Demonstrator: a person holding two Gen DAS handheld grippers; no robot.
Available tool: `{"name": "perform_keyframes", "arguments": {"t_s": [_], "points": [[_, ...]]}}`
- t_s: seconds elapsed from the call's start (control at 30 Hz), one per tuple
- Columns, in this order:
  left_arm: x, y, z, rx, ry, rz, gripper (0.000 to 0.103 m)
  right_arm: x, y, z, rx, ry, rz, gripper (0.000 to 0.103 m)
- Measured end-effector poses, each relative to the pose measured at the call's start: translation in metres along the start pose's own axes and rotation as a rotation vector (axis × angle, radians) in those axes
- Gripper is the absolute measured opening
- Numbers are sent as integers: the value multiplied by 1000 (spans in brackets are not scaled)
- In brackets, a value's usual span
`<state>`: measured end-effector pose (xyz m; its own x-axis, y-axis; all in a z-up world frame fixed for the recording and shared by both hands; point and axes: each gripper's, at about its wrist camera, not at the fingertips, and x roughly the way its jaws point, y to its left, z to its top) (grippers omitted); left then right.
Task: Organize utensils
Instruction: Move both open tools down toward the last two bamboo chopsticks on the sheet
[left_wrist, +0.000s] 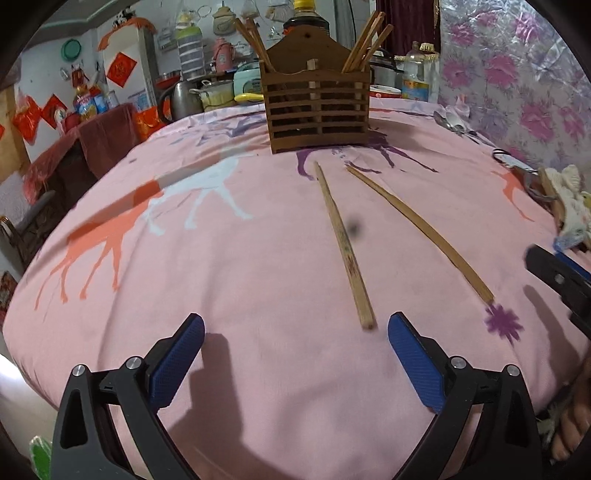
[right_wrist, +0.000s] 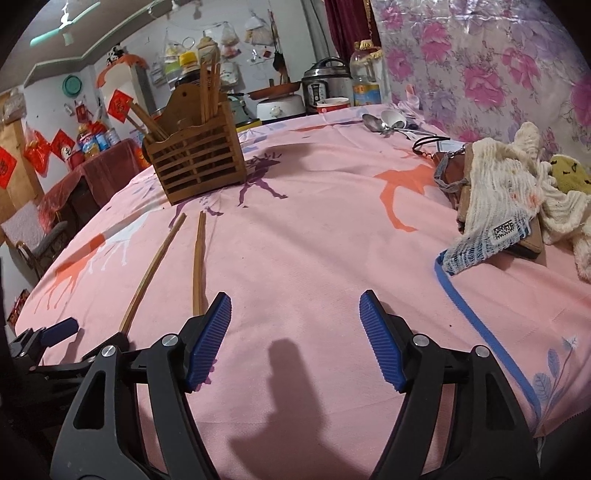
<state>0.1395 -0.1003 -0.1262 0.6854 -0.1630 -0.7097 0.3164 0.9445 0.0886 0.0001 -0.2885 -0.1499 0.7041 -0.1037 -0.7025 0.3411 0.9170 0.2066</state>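
Left gripper (left_wrist: 295, 328): jaws wide, blue pads apart, nothing between them, held over the pink cloth (left_wrist: 258, 240). Right gripper (right_wrist: 295, 310): jaws likewise wide and empty.

Loose chopsticks, count two, lying flat on the cloth, well apart at their near ends, closer at the far ends. Left chopstick (left_wrist: 343, 243): near end just ahead of the left gripper, close to its right pad but not between the pads. Right chopstick (left_wrist: 421, 230): further right, between the two grippers; from the right wrist view its near end runs behind that gripper's left finger (right_wrist: 210, 332) (contact cannot be told).

Wooden slatted holder (left_wrist: 314, 107), count one: upright on the cloth beyond the chopsticks' far ends, two compartments. Several chopsticks stand in each compartment (exact number unclear), leaning outward.

Surrounding items:
- Metal spoon (right_wrist: 373, 122), one, with a small white cup (right_wrist: 393, 118) beside it, at the far right of the cloth.
- Heap of cream knitted cloth (right_wrist: 509, 184) over a brown bag, right edge.
- Blue strap (right_wrist: 476, 317) trailing from the heap toward the near edge.
- Rice cooker (right_wrist: 327, 88), kettle (left_wrist: 181, 98) and bottles behind the table.

Nothing lies between either gripper and the loose chopsticks.
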Motion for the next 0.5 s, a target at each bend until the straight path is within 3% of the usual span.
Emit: {"name": "perform_keyframes", "arguments": {"t_s": [0.2, 0.37, 0.5], "points": [[12, 41, 10, -81, -8, 152, 93, 0, 0, 0, -2, -2, 1, 70], [4, 75, 0, -155, 6, 126, 93, 1, 3, -1, -9, 3, 13, 70], [2, 64, -3, -109, -17, 113, 93, -1, 8, -2, -32, -3, 19, 70]]}}
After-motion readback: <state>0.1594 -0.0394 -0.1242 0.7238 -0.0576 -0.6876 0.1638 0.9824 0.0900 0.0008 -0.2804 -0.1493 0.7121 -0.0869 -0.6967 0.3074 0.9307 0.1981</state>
